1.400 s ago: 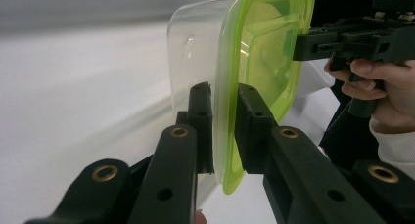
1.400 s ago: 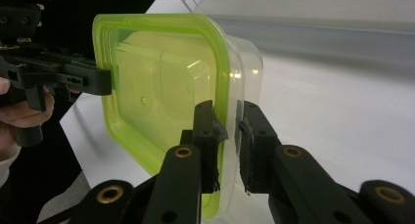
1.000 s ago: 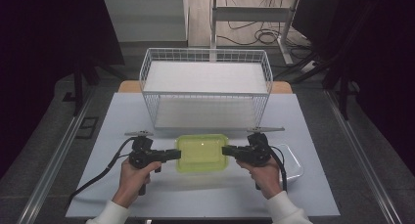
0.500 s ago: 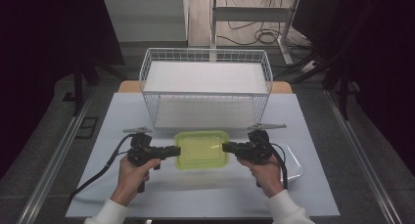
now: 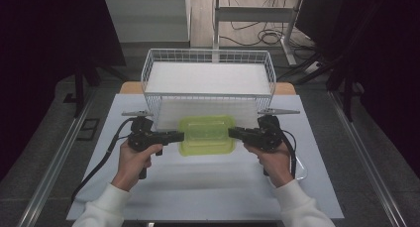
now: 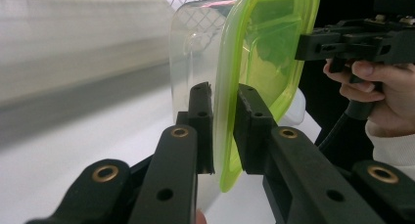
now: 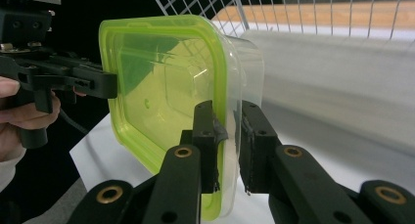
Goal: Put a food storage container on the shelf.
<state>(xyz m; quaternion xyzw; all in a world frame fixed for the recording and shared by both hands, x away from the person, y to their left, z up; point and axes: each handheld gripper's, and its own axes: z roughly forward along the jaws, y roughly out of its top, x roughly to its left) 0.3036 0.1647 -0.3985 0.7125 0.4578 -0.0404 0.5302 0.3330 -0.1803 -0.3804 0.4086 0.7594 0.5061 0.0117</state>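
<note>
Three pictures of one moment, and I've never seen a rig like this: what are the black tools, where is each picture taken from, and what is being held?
There is no robot arm here. A person at a table holds a hand-worked tool with two black jaws in each hand: the left gripper and the right gripper. The high view comes from a fixed camera above the person's side, looking forward and down. Each of the other two pictures comes from a camera riding on one gripper, looking along its own jaws.

On the pale table stands a white wire basket. In front of it is a clear container with a green lid. Each gripper pinches the lid's rim from an opposite end, so both carry it together. In the gripper views it looks tipped on edge because those cameras turn with the hands.
</note>
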